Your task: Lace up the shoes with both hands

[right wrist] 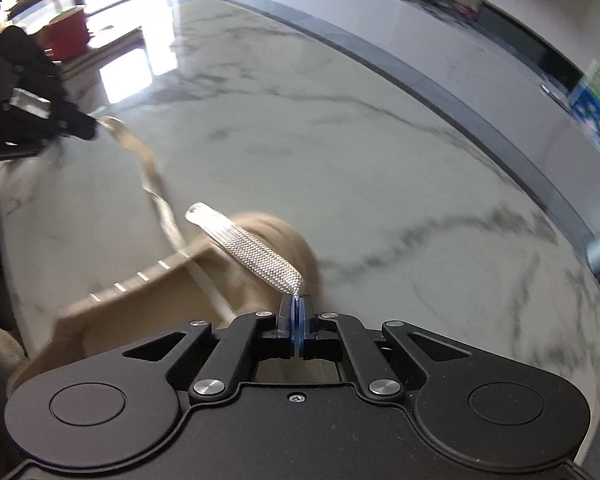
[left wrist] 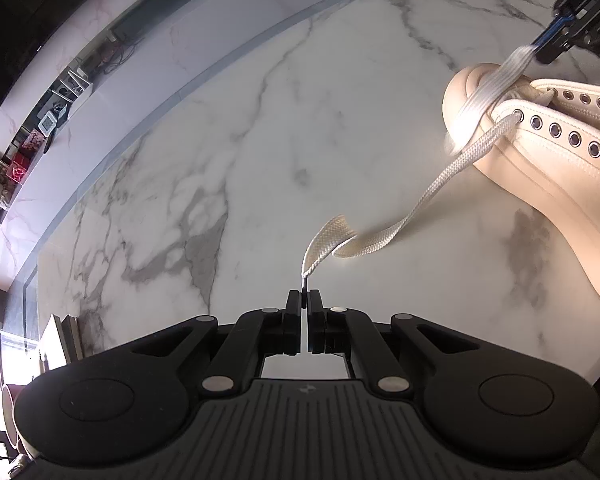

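Left tool clamped on lace tip; right tool pinching other lace end, shoe beyond on worktop.

Your surface is polished white marble with grey veins, glossy enough to mirror the window light. The lace is flat woven cloth with a slight sheen. The shoe looks smooth, matt cream with a rubbery sole and shiny metal eyelets. Each gripper is matt black plastic with bright metal pins.

The shoe is motion-blurred; its heel is cut off.
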Demonstrator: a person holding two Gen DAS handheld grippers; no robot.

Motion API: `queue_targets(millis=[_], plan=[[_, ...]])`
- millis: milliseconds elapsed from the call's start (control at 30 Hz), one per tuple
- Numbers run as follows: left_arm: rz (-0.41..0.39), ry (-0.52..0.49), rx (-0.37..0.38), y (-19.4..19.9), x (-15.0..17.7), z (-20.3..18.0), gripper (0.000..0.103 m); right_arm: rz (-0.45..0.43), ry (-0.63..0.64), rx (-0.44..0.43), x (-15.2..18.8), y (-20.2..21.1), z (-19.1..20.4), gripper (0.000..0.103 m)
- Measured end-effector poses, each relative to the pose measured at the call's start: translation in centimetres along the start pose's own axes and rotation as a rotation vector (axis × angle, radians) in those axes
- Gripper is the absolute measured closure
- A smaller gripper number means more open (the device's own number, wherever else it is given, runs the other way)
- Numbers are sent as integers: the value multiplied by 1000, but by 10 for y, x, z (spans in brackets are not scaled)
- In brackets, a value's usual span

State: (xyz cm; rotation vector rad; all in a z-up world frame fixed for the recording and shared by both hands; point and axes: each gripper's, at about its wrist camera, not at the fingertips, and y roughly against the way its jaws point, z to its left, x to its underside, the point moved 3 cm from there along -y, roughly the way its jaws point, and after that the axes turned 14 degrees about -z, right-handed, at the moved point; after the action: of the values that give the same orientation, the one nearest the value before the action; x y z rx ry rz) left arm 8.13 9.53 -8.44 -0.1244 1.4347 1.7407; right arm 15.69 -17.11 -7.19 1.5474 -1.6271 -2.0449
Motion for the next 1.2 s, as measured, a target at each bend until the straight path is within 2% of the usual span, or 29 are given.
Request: queue_targets(millis=[100,200,333,367,400,467,500,633,833,967,1067,1200], plan=[[1,-2,-4,-1,-1,-1,101,59,-24,68,17,2,-17,103],[4,-7,-7,-2,-2,-2,101,192,-65,133,57,5,-40,103],[7,-14,-4,-3,-3,-4,101,279,-96,124,88,11,-46,101],[8,-15,-4,-3,-3,-4,101,264,-90,130,87,13,-46,98],[9,-15,-5,-3,-3,-4,101,248,-83,137,87,15,-45,86],[11,-16,-8,-4,-3,-3,101,212,-74,145,83,18,-43,75],[12,-16,-9,-4,-3,-3,101,158,-71,131,74,21,-40,75],[13,-18,-15,-4,-3,-2,101,70,-66,53,48,12,-28,75],[32,-27,-34,-7,2,11,101,39,-34,8,26,-13,-14,75],[41,-3,-60,-7,9,27,101,2,-81,-14,18,0,-14,75],[36,6,-94,-1,10,38,101,-38,-110,18,14,22,-7,75],[15,-4,-124,18,6,50,101,-74,-133,-9,23,51,13,75]])
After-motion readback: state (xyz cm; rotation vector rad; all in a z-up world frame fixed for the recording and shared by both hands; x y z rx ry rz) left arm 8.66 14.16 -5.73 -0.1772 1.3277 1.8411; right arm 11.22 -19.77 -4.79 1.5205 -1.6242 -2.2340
